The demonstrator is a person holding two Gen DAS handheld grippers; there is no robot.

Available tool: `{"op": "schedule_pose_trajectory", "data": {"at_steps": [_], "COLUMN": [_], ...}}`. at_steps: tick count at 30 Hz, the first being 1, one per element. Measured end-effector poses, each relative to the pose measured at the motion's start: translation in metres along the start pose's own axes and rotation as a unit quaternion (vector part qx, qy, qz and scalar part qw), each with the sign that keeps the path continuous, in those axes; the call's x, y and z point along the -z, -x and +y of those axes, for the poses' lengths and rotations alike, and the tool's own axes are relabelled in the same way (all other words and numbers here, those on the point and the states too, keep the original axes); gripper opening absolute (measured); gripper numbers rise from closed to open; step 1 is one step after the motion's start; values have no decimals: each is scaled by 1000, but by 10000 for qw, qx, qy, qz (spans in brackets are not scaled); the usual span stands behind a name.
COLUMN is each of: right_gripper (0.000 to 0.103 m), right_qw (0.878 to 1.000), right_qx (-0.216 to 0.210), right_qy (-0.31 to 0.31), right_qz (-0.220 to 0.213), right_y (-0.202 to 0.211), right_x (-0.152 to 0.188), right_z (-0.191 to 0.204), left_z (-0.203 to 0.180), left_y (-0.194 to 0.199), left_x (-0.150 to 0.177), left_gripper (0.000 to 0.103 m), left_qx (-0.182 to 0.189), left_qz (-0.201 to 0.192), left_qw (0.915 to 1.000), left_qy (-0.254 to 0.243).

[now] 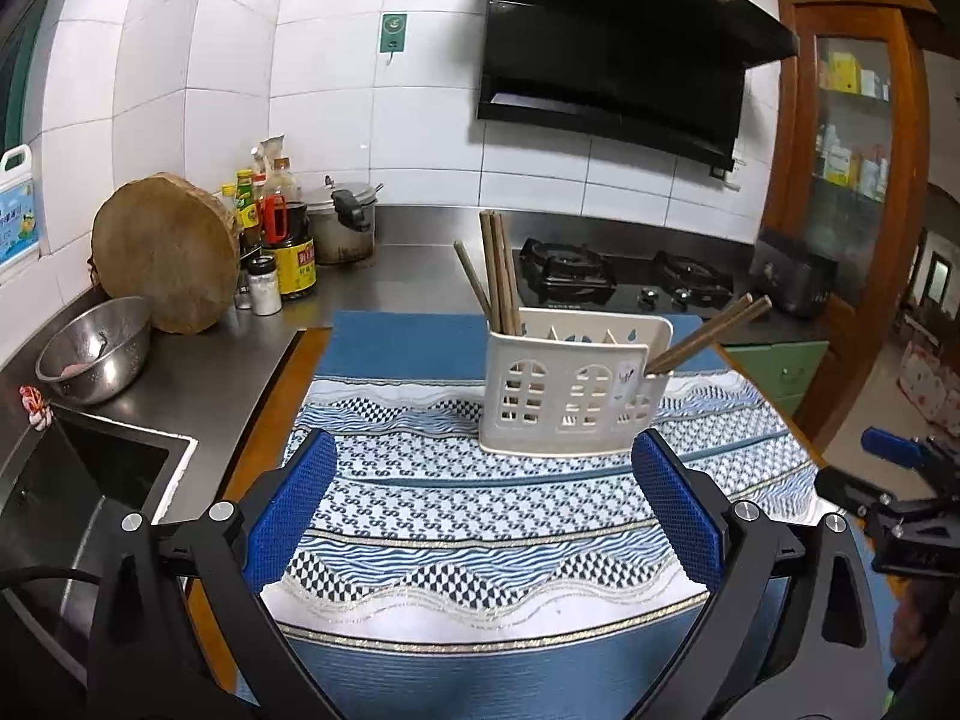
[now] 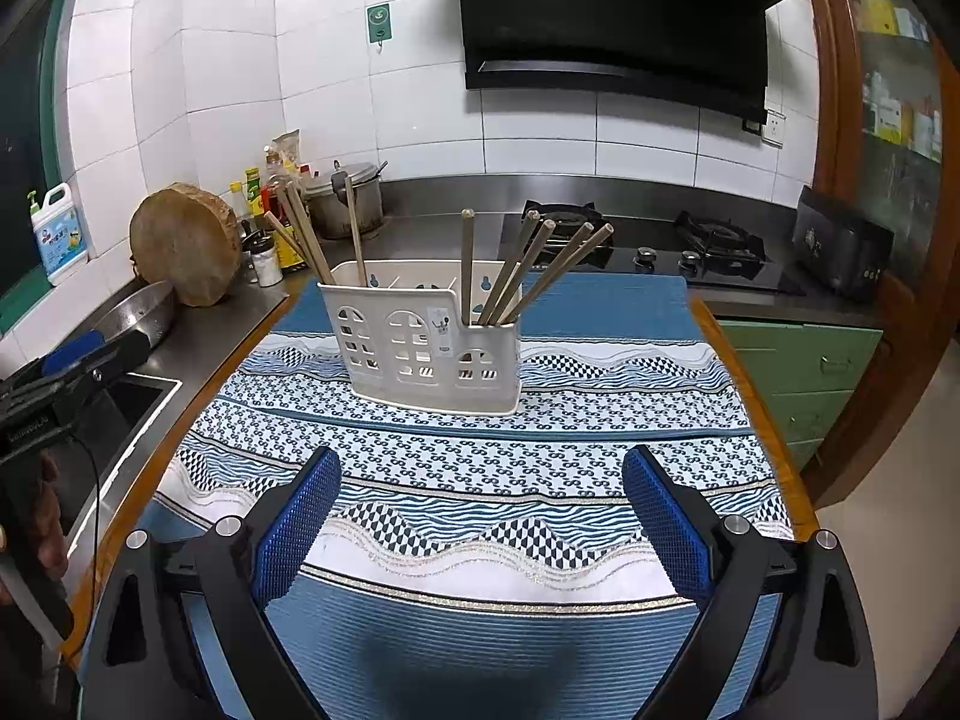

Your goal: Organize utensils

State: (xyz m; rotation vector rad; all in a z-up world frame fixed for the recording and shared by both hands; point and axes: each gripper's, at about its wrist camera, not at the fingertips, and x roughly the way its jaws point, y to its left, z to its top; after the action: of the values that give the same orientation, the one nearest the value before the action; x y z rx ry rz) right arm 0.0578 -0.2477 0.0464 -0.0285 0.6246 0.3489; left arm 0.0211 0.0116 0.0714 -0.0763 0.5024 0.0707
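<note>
Your left gripper [image 1: 483, 450] stands with its blue-padded jaws spread wide and nothing between them, above the blue and white patterned cloth [image 1: 480, 516]. Your right gripper [image 2: 482, 468] is likewise wide apart and holds nothing, over the same cloth. Just beyond both sets of fingers, upright on the cloth, stands the white plastic utensil holder with arched cut-outs [image 2: 420, 348]. Brown wooden chopsticks [image 2: 528, 267] lean out of its right-hand compartment; a second bundle [image 2: 306, 234] stands in its left-hand compartment. The middle compartment's contents cannot be made out. To the left, on the steel counter, a round wooden chopping block [image 1: 165, 252] leans against the tiled wall beside a steel bowl [image 1: 96, 348]. A black gas hob [image 2: 690, 252] lies behind the holder.
</note>
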Motion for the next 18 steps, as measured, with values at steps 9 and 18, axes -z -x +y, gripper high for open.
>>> {"op": "schedule_pose_trajectory", "data": {"at_steps": [9, 18], "right_gripper": [92, 92], "right_qw": [10000, 10000], "right_qx": [-8, -24], "right_qy": [6, -57], "right_qz": [-5, 22], "right_y": [1, 0], "right_x": [2, 4], "right_z": [1, 2], "left_z": [2, 4], "left_y": [3, 5], "left_x": [8, 15], "left_gripper": [98, 98], "left_qx": [-87, -80], "left_qz": [42, 95], "left_qw": [9999, 9998], "left_qy": [55, 149]}}
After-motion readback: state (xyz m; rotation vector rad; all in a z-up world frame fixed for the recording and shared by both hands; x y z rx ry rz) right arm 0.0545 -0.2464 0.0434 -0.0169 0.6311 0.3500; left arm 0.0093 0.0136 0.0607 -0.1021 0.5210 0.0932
